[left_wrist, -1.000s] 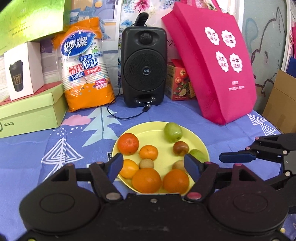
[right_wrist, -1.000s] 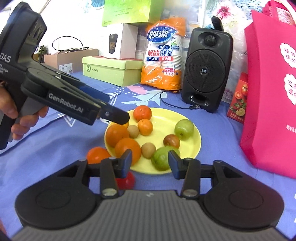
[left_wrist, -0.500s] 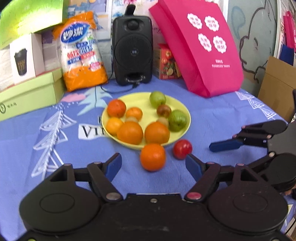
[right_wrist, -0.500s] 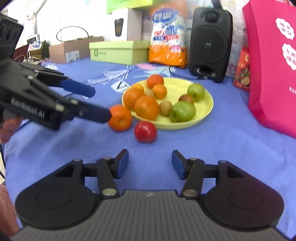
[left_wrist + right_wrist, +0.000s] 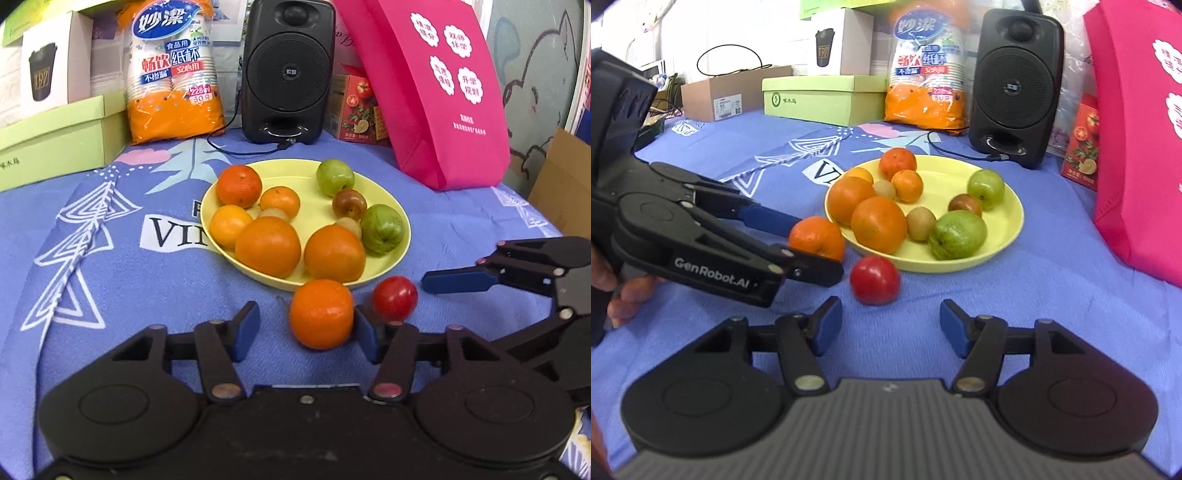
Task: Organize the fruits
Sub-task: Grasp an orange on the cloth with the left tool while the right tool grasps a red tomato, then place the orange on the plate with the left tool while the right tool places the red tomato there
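A round pale-yellow plastic plate is sitting on the counter, which is covered by a blue cloth printed with white patterns. The plate is carrying several oranges and tangerines, two green apple-like fruits, a reddish-brown plum-like fruit and small brown kiwis.

Two fruits are lying on the cloth just outside the plate's near rim: a loose round orange and, just beside it on the right, a small glossy red tomato. The two look very close together, but whether they are touching cannot be told.

The left tool is hovering low with its blue-tipped fingers spread wide around the loose orange; the right fingertip is lying just beside the fruit's side, the left one standing apart from it. In the right wrist view the same tool is reaching in from the left, its fingers bracketing the orange.

The right tool is also standing spread and empty, pointing toward the tomato, which is lying just ahead of its fingertips.

At the back, a black speaker, an orange bag of paper cups and a pink fabric bag are standing.
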`<move>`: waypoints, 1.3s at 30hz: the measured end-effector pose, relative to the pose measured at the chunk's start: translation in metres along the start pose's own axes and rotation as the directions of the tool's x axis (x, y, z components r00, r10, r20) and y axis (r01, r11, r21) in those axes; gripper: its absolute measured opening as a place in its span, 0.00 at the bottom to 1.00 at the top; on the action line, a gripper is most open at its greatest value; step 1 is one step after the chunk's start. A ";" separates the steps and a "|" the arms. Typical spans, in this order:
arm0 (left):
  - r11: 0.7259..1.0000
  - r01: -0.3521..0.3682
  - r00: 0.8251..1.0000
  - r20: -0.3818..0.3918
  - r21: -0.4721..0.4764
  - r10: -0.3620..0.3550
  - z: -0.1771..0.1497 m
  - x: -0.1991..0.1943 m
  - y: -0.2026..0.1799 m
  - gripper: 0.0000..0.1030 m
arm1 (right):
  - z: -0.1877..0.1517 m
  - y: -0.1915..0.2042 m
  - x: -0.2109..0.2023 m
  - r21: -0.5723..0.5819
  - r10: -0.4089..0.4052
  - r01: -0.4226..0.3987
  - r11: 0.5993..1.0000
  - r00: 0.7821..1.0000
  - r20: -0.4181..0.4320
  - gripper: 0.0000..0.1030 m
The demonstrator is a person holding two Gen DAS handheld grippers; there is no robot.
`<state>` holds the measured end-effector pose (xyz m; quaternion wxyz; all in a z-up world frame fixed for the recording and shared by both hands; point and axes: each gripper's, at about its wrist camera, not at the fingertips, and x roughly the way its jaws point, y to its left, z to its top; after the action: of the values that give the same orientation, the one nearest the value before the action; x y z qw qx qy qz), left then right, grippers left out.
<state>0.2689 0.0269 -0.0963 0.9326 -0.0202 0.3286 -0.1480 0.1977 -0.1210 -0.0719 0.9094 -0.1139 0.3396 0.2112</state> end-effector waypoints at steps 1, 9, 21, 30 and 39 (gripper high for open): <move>1.000 0.012 1.000 0.000 0.003 -0.012 0.001 0.001 0.000 0.42 | 0.001 0.001 0.002 -0.009 0.000 0.000 1.000 1.000 -0.001 0.57; 1.000 0.030 1.000 -0.003 0.003 -0.030 -0.001 -0.004 0.003 0.33 | 0.010 0.008 0.013 -0.056 0.028 -0.028 0.998 1.000 -0.007 0.47; 1.000 -0.001 1.000 0.000 -0.030 0.001 -0.011 -0.026 0.013 0.33 | 0.009 0.015 0.009 -0.040 0.018 -0.018 0.999 1.000 0.000 0.30; 1.000 0.005 1.000 0.009 -0.006 -0.005 -0.015 -0.048 0.001 0.33 | -0.007 0.014 -0.017 -0.007 0.012 -0.012 1.000 1.000 0.006 0.30; 0.999 0.010 0.999 0.033 0.034 -0.011 -0.001 -0.065 -0.012 0.33 | -0.022 0.011 -0.046 0.012 -0.001 0.000 1.000 1.000 0.025 0.30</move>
<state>0.2171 0.0345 -0.0565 0.9373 -0.0088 0.3104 -0.1580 0.1490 -0.1324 -0.0582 0.9143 -0.1060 0.3294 0.2104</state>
